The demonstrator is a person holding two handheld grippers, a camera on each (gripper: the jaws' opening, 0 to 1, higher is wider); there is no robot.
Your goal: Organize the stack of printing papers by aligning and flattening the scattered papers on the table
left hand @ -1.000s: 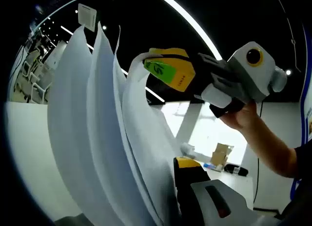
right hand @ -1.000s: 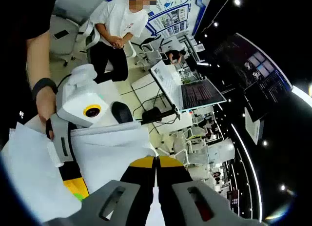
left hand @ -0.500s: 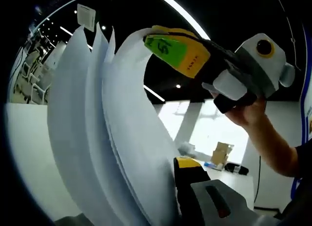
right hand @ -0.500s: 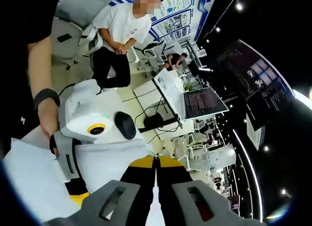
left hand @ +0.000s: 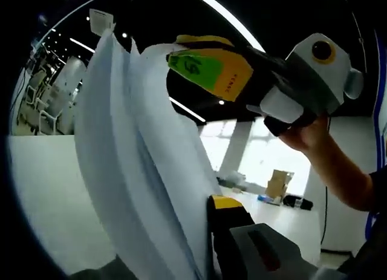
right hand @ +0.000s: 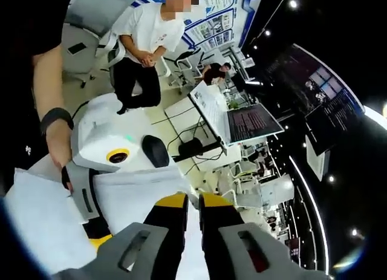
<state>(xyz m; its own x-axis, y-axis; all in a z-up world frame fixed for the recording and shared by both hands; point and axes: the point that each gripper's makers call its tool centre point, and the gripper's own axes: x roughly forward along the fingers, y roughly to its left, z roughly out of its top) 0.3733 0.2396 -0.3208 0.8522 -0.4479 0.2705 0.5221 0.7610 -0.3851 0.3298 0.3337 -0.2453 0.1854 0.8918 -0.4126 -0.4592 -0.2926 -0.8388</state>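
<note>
Currently the stack of papers (left hand: 139,165) is off the bench, held upright in the air between both tools. Left gripper view: the left hand-held gripper (left hand: 208,231) has the near lower edge of the sheets; one yellow-tipped jaw shows at the right of the paper, the other is hidden behind the sheets, so it reads as clamped on the stack. Right hand-held gripper (left hand: 181,65) comes in from the right at the far upper edge, its yellow and green jaw lying against the sheets, a person's hand (left hand: 308,132) behind it.

Right gripper view: the right hand-held gripper (right hand: 192,202) has its jaws narrow, a thin white slit of paper (right hand: 192,244) pinched between them. Sheets fan out left of it, edges uneven. Beyond: a laptop (right hand: 233,117) on a desk and a standing person (right hand: 142,44).

Judgement: the step is squaring the edges. Sheets look splayed, not flush. To do it well, loosen one grip slightly so sheets can slide, then tap the lower edge on the bench, keeping the stack vertical. Too firm a pinch would lock in the misalignment; too loose, sheets would spill.
</note>
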